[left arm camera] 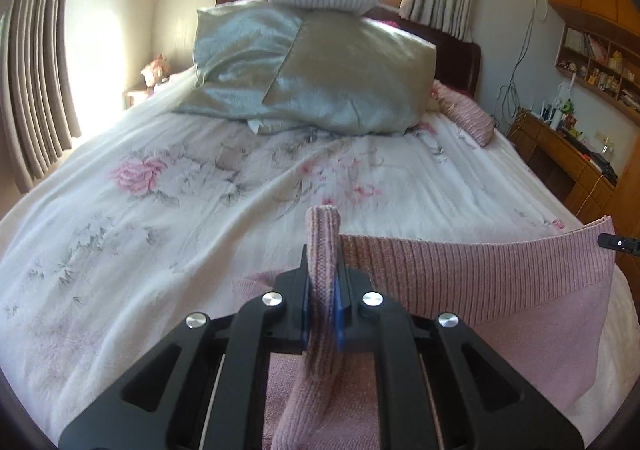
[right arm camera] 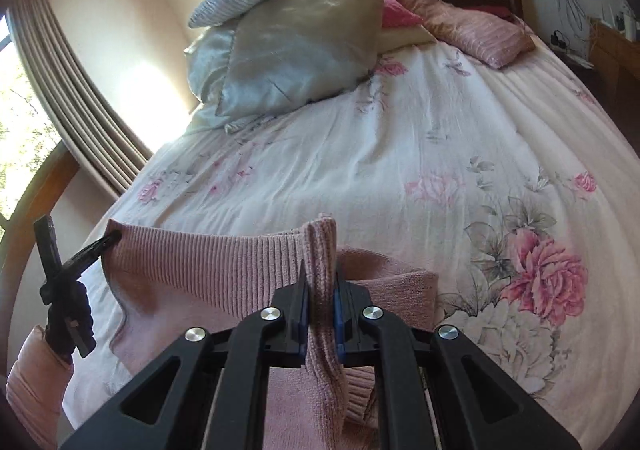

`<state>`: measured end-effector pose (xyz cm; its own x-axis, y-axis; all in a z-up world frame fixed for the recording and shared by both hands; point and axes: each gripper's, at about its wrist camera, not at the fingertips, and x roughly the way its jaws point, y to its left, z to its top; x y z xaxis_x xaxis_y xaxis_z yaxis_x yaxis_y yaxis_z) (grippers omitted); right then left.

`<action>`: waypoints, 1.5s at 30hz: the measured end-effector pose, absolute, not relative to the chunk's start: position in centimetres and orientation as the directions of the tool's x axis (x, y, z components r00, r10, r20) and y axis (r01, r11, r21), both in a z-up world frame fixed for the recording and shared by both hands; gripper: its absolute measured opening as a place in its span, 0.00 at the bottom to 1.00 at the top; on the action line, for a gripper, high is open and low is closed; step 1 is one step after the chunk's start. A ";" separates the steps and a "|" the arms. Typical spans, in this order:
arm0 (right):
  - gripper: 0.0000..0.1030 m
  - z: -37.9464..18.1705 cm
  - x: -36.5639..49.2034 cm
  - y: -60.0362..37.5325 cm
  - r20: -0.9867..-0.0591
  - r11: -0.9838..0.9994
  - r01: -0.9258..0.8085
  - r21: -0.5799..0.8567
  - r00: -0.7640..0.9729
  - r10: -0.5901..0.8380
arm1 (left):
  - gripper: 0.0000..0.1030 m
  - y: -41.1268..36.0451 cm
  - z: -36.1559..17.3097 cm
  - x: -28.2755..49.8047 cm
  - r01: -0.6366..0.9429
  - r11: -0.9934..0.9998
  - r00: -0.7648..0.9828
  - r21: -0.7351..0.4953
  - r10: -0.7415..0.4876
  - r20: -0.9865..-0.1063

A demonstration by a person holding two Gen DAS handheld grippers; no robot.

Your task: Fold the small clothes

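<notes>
A pink knitted garment (left arm camera: 480, 282) lies on the flowered bedspread, its ribbed hem lifted and stretched between both grippers. My left gripper (left arm camera: 322, 262) is shut on one corner of the ribbed hem, which sticks up between the blue pads. My right gripper (right arm camera: 320, 270) is shut on the other corner of the same pink garment (right arm camera: 200, 270). In the right wrist view the left gripper (right arm camera: 108, 240) shows at the far left, pinching the hem. A tip of the right gripper (left arm camera: 618, 243) shows at the right edge of the left wrist view. The rest of the garment hangs onto the bed.
The bedspread (left arm camera: 200, 190) reaches back to stacked pillows (left arm camera: 312, 66) and a pink bolster (left arm camera: 468, 114) by the dark headboard. Curtains (left arm camera: 36, 82) hang at the left. A wooden desk (left arm camera: 568, 158) and shelves stand at the right. A pink sleeve (right arm camera: 36, 378) shows at lower left.
</notes>
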<state>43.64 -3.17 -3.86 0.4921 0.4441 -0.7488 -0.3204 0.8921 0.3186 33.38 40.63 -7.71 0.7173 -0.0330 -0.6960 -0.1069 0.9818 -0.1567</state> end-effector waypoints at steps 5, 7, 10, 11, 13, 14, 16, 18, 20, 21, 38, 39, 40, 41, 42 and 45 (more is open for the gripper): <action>0.13 -9.2 45.5 -2.2 -0.825 0.929 -0.241 0.281 0.434 0.362 | 0.25 42.2 -13.4 34.6 -0.205 0.964 0.593 -0.167 -0.014 -0.805; 0.20 -10.1 45.2 -2.7 -0.837 0.939 -0.212 0.271 0.430 0.339 | 0.36 43.3 -13.5 33.6 -0.238 0.952 0.603 -0.195 -0.012 -0.797; 0.37 -9.3 43.2 -3.9 -0.815 0.940 -0.214 0.267 0.469 0.339 | 0.53 44.6 -12.1 31.2 -0.242 0.948 0.630 -0.208 -0.010 -0.777; 0.44 -8.9 42.2 -4.5 -0.810 0.937 -0.218 0.274 0.472 0.347 | 0.54 44.8 -11.6 29.9 -0.231 0.950 0.639 -0.208 -0.013 -0.769; 0.45 -8.2 39.9 -5.3 -0.800 0.923 -0.239 0.301 0.464 0.381 | 0.54 44.9 -10.9 27.2 -0.215 0.955 0.635 -0.202 -0.020 -0.772; 0.46 -7.9 38.3 -5.5 -0.795 0.914 -0.256 0.315 0.455 0.401 | 0.55 44.9 -10.8 25.6 -0.199 0.957 0.628 -0.211 -0.040 -0.777; 0.53 -8.0 35.2 -5.9 -0.793 0.895 -0.284 0.344 0.423 0.439 | 0.56 44.8 -11.2 22.6 -0.180 0.954 0.618 -0.239 -0.080 -0.782; 0.55 -8.6 32.2 -5.9 -0.796 0.878 -0.307 0.367 0.385 0.467 | 0.58 44.3 -11.9 19.7 -0.159 0.951 0.603 -0.264 -0.118 -0.789; 0.55 -9.5 29.7 -5.8 -0.792 0.860 -0.319 0.398 0.355 0.498 | 0.58 43.8 -12.8 17.7 -0.159 0.947 0.592 -0.281 -0.136 -0.794; 0.55 -10.1 28.8 -5.8 -0.790 0.852 -0.319 0.416 0.337 0.512 | 0.58 43.5 -13.4 17.1 -0.154 0.940 0.585 -0.303 -0.161 -0.795; 0.08 -13.7 27.9 -6.3 -0.853 0.886 -0.202 0.417 0.249 0.458 | 0.11 43.4 -16.5 15.9 -0.180 0.901 0.542 -0.394 -0.243 -0.804; 0.08 -14.6 27.9 -6.0 -0.861 0.890 -0.204 0.408 0.240 0.449 | 0.12 43.3 -16.8 15.7 -0.176 0.903 0.550 -0.392 -0.240 -0.800; 0.08 -15.1 27.9 -5.9 -0.859 0.889 -0.204 0.410 0.240 0.452 | 0.12 43.2 -16.9 15.6 -0.171 0.904 0.556 -0.391 -0.239 -0.796; 0.08 -15.3 27.9 -5.9 -0.856 0.887 -0.201 0.415 0.243 0.456 | 0.12 43.2 -16.8 15.5 -0.167 0.906 0.561 -0.389 -0.237 -0.793; 0.08 -15.2 27.9 -5.9 -0.854 0.886 -0.201 0.418 0.246 0.459 | 0.13 43.1 -16.7 15.5 -0.162 0.910 0.562 -0.381 -0.233 -0.794; 0.14 -14.4 27.9 -5.8 -0.847 0.879 -0.219 0.423 0.251 0.470 | 0.20 42.3 -15.5 15.3 -0.148 0.944 0.556 -0.296 -0.168 -0.814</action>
